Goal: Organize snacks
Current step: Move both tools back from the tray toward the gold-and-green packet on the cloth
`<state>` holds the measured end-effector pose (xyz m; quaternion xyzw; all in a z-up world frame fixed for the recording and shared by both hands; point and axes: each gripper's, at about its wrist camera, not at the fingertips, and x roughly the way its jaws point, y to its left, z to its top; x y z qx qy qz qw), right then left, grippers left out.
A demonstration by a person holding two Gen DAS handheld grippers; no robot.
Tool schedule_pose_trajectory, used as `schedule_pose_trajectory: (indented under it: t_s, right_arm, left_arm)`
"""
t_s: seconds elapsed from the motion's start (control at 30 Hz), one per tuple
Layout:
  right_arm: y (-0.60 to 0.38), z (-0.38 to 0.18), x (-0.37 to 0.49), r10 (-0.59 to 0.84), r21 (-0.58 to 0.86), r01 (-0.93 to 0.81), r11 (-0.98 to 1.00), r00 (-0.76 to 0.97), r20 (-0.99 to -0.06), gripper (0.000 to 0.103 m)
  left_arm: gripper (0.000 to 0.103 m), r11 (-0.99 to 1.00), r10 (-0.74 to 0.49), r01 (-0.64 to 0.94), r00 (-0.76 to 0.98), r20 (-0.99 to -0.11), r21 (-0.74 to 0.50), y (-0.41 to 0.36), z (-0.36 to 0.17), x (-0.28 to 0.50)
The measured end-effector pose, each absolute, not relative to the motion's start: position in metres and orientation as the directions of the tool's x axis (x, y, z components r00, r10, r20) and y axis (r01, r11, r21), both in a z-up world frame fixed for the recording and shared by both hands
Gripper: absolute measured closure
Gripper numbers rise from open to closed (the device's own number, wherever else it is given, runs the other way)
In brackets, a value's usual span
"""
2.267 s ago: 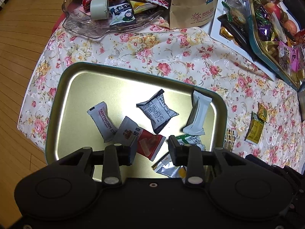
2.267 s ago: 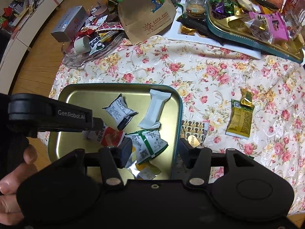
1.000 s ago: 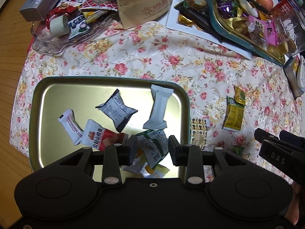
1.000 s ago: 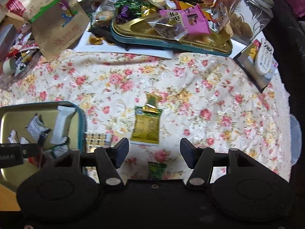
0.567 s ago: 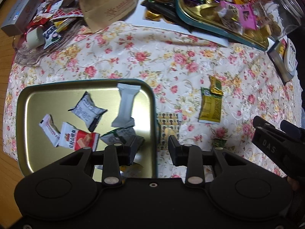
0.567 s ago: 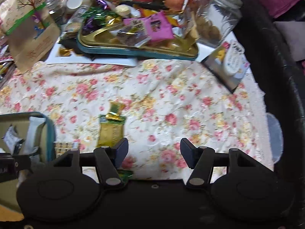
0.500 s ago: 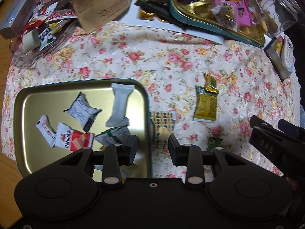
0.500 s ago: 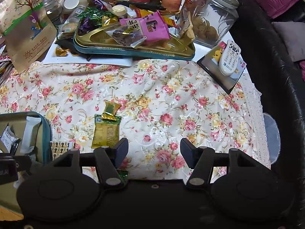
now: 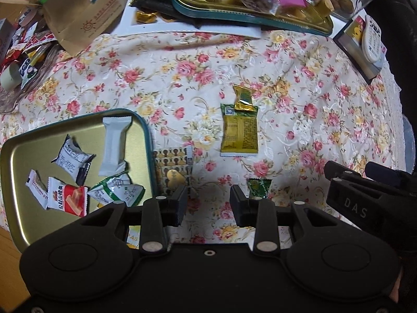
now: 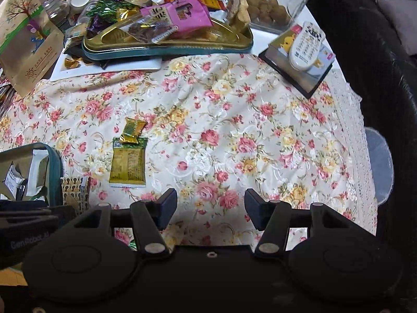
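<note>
A gold tin tray (image 9: 23,151) with a teal rim lies at the left and holds several wrapped snacks, among them a white bar (image 9: 113,144). On the floral cloth lie a patterned packet (image 9: 173,168), a yellow-green packet (image 9: 239,135) with a small gold candy (image 9: 242,96) on its top edge, and a small green candy (image 9: 258,187). My left gripper (image 9: 208,203) is open and empty above the cloth, between the patterned packet and the green candy. My right gripper (image 10: 210,207) is open and empty over bare cloth, right of the yellow-green packet (image 10: 128,163).
A second tin tray (image 10: 166,44) heaped with snacks stands at the back, with a glass jar (image 10: 276,2), a brown paper bag (image 10: 26,39) and a book with a remote (image 10: 307,44). A black sofa (image 10: 378,104) borders the right edge.
Both grippers have swung right, away from the tray and over the loose packets on the cloth. Both stayed open and empty.
</note>
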<state>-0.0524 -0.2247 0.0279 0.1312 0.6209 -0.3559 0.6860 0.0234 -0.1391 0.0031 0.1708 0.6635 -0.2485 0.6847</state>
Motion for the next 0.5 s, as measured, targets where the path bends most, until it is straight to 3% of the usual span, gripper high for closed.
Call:
schedule_pose_trajectory:
  t_s: [0.5]
  right_arm:
    - [-0.251, 0.024, -0.068, -0.128, -0.089, 0.74, 0.666, -0.003, -0.992, 0.047]
  left_arm:
    - [0.059, 0.818, -0.145, 0.563, 0.001, -0.989, -0.119, -0.141, 0.008, 0.032]
